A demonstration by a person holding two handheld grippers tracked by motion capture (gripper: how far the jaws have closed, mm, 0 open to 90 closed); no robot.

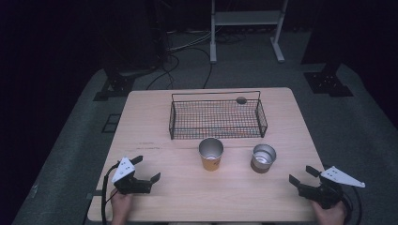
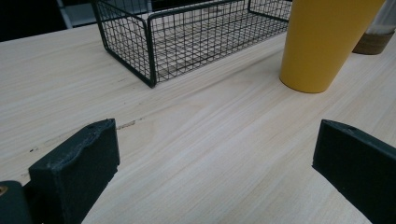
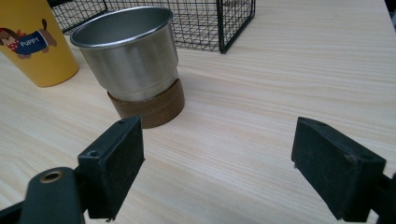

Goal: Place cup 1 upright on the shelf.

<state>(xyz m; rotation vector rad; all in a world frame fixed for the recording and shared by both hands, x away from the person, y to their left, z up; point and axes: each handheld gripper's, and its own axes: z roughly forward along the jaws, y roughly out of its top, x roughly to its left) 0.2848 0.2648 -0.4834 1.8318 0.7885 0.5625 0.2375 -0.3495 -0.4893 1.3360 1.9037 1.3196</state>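
A yellow cup point(image 1: 210, 154) with a dog picture stands mid-table; the left gripper view catches its plain side point(image 2: 322, 42) and the right gripper view its dog side point(image 3: 37, 46). To its right a steel cup point(image 1: 263, 158) point(image 3: 130, 56) sits on a brown round base point(image 3: 149, 107). Behind both is a black wire basket point(image 1: 171, 119) point(image 2: 187, 42) point(image 3: 224, 23). My left gripper point(image 1: 148, 168) point(image 2: 215, 154) rests open at the front left, jaws wide over bare wood. At the front right my right gripper point(image 1: 301, 174) point(image 3: 217, 158) is open, aimed at the steel cup, well short of it.
The wooden table point(image 1: 187, 197) stands on grey carpet. A small dark round thing point(image 1: 241, 100) lies at the basket's far rim. Stand legs point(image 1: 213, 47) and cables point(image 1: 173, 65) lie on the floor beyond the table.
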